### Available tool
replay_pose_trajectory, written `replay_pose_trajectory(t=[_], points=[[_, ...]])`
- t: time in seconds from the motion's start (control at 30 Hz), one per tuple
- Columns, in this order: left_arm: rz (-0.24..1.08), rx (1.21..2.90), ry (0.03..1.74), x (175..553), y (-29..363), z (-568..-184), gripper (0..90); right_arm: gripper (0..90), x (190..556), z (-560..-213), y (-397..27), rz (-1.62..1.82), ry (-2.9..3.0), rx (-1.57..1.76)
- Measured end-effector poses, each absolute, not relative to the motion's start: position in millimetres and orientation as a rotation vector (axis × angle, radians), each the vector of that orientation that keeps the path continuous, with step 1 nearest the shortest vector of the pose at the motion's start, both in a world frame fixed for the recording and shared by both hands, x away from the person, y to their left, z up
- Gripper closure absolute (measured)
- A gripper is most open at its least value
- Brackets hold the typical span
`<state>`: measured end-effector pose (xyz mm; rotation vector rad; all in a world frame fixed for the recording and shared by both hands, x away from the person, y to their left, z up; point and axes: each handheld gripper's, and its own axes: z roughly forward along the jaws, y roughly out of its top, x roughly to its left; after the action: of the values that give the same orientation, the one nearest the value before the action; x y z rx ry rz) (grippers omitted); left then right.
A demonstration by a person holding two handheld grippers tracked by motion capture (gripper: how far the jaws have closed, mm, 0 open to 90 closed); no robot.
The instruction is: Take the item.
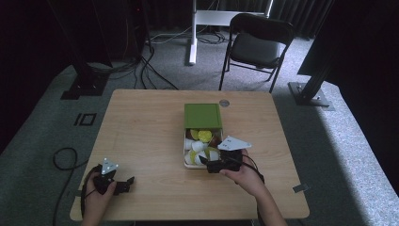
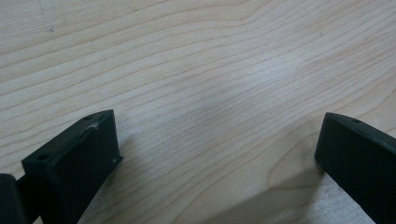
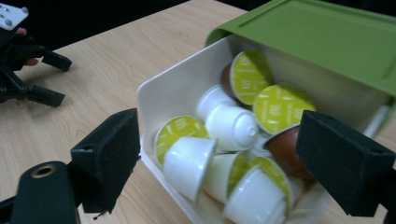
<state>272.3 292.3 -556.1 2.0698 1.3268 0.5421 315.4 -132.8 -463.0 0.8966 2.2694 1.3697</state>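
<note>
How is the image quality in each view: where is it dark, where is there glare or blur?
High view: dim, black surroundings, the table evenly lit, the box small and soft. Left gripper view: a pale sheen on the wood, soft shadows beside the left tongs. Right gripper view: the capsules fairly sharp, the near right tongs slightly blurred, dark background.

Two handheld grippers, both matte black. Left gripper (image 1: 123,184) topped with a small grey three-cornered plate carrying a few pale dots, plus a black cable looping off the table edge. Right gripper (image 1: 205,162) with a bigger, lighter three-cornered plate and thin black cables trailing back over the hand. Blocky rectangular jaws up close, each with a small round hole, one with a scuffed whitish edge. Brass-coloured ring set in the right body. Bare forearms, no sleeves.
</note>
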Motion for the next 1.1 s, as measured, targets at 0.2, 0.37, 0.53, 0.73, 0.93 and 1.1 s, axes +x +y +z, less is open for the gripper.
replay_pose_trajectory(t=[0.2, 0.37, 0.53, 0.73, 0.93, 1.1], points=[[0.542, 2.071, 1.326, 272, 292, -556, 0.7, 14.0, 313, -473, -118, 1.349, 2.285, 0.887], [0.542, 2.07, 1.326, 272, 292, -556, 0.7, 19.3, 313, -480, -109, 1.331, 2.277, 0.896], [0.542, 2.07, 1.326, 272, 292, -556, 0.8, 33.1, 314, -489, -104, 1.294, 2.269, 0.973], [0.542, 2.07, 1.326, 272, 292, -556, 0.7, 39.0, 315, -496, -100, 1.275, 2.281, 1.003], [0.542, 2.071, 1.326, 272, 292, -556, 0.7, 44.3, 315, -504, -97, 1.212, 2.295, 1.015], [0.542, 2.071, 1.326, 272, 292, -556, 0.7, 48.8, 316, -510, -95, 1.201, 2.311, 1.028]])
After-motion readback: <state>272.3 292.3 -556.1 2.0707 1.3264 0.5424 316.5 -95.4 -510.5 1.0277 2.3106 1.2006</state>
